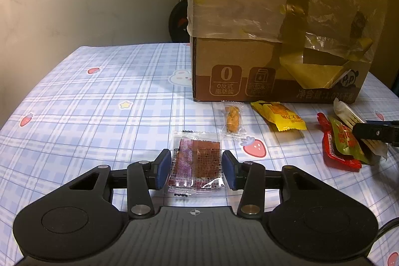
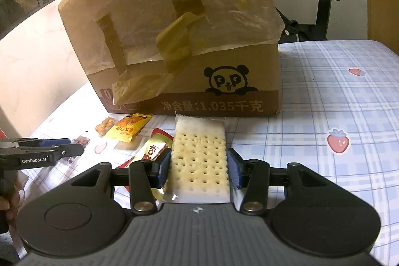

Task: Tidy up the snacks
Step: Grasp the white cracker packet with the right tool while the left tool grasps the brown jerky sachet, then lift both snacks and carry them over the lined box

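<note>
Nearest, the left tongs [image 1: 197, 170] clamp a clear packet of red snack [image 1: 197, 163] on the checked tabletop [image 1: 99, 104], the right tongs [image 2: 198, 166] grip a cracker pack [image 2: 199, 156], and beyond both stands a cardboard box [image 1: 274, 29].

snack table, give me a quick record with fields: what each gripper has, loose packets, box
left gripper: shut on clear packet of red-brown squares
right gripper: shut on white cracker packet
loose packets: yellow packet, small clear packet of orange bits, red and green packets piled under the crackers
box: cardboard box with plastic film over its top, standing behind the snacks
surface: plaid cloth with strawberries
</note>
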